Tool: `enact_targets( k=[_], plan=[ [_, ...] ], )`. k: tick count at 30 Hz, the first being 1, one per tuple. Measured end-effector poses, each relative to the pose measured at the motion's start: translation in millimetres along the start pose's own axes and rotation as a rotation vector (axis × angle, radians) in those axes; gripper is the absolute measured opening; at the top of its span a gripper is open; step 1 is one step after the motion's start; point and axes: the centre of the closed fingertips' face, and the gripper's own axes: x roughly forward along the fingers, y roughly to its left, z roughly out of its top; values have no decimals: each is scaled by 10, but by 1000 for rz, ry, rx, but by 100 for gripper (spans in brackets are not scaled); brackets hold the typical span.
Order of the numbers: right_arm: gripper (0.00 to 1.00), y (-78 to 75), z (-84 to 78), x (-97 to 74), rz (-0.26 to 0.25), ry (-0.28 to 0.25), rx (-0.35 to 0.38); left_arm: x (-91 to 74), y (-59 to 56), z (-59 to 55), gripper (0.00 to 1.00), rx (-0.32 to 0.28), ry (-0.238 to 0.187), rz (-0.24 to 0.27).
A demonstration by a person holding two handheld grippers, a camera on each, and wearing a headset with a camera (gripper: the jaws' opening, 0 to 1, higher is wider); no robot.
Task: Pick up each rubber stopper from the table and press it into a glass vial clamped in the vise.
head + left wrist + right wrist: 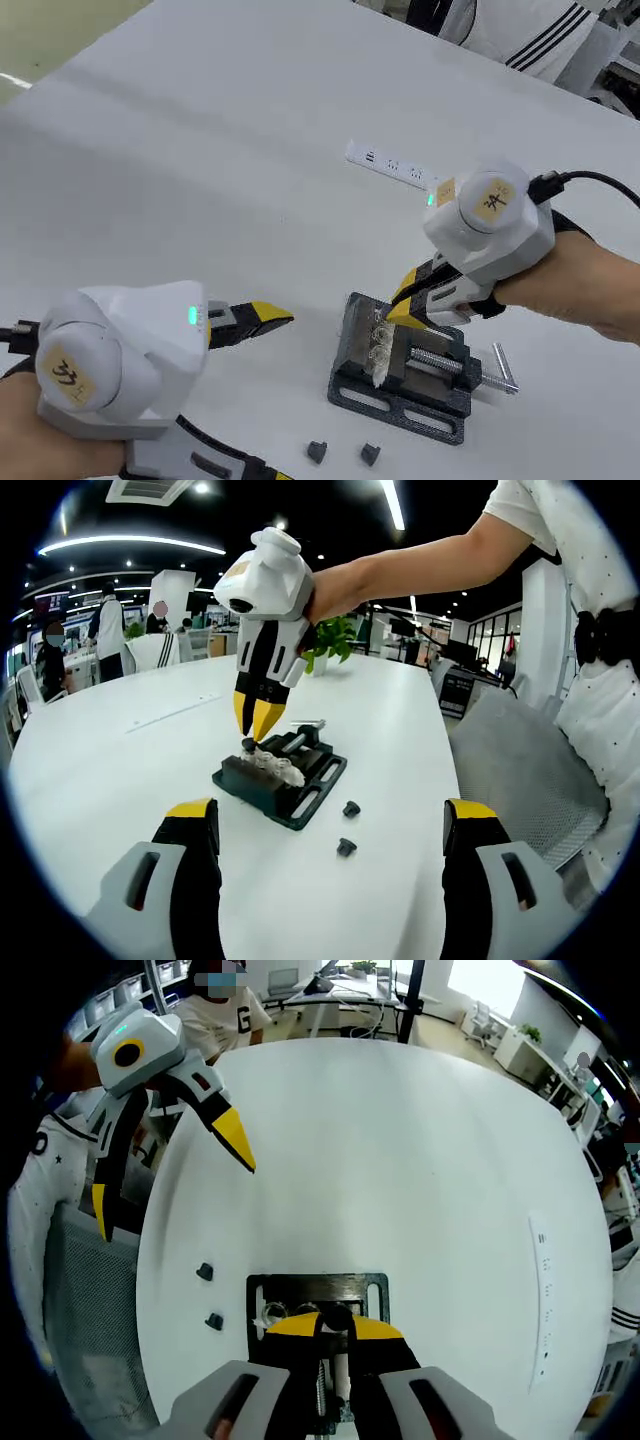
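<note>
Handwritten "33" on the round tan sticker (68, 378) atop the white, yellow-tipped left gripper (330, 810); a like sticker on the right gripper (322, 1326), seemingly "34". Right gripper: closed almost together on a small dark rubber stopper (337, 1314), right at the clear glass vials (380, 345) clamped in the dark grey metal vise (395, 405) under its tips. Left gripper: spread wide, holding and touching nothing. Just ahead of its jaws, two loose dark stoppers (351, 808) on the white table (200, 150), near the vise.
</note>
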Motion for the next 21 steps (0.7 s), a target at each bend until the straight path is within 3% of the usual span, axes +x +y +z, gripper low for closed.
enact_targets(
  k=[13,21],
  plan=[
    [19,84,-31,-324,-50,-143,98,-29,-16,-9,91,20,20,-5],
    [30,257,-150,-518,-86,-237,161,-57,-20,-14,88,42,41,-9]
  ],
)
